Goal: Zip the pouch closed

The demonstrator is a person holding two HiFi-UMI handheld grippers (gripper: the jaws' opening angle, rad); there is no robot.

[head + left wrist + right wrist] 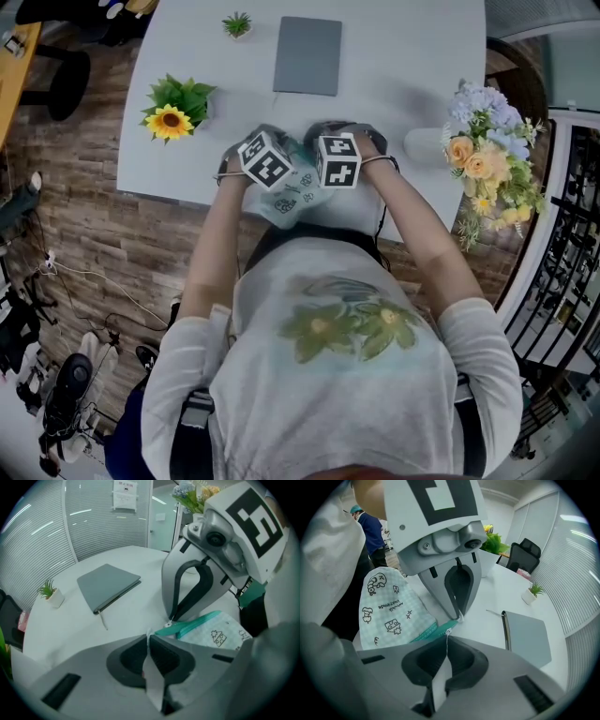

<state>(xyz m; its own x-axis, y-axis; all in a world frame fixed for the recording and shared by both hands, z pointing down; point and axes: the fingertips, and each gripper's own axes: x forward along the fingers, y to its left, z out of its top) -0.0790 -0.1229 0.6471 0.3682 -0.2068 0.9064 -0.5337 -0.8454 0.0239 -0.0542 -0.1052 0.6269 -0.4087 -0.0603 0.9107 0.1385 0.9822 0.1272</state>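
A mint checked pouch [292,195] with doodle prints and a teal zipper band [190,624] hangs over the white table's [403,56] front edge, between the two marker cubes. My left gripper [149,641] is shut on a thin white tab at the zipper's end. My right gripper [446,641] faces it tip to tip, shut on the small zipper pull [448,632] and its thread. In the left gripper view, the right gripper [169,619] pinches the pull at the teal band's end. The right gripper view shows the left gripper [460,617] on the pouch [386,609] corner. Whether the zipper teeth are joined is hidden.
A grey notebook [307,54] lies at the table's far middle, with a small potted plant [237,24] to its left. A sunflower pot [173,108] stands at the left edge and a flower bouquet [487,155] at the right. A black chair [524,555] stands beyond the table.
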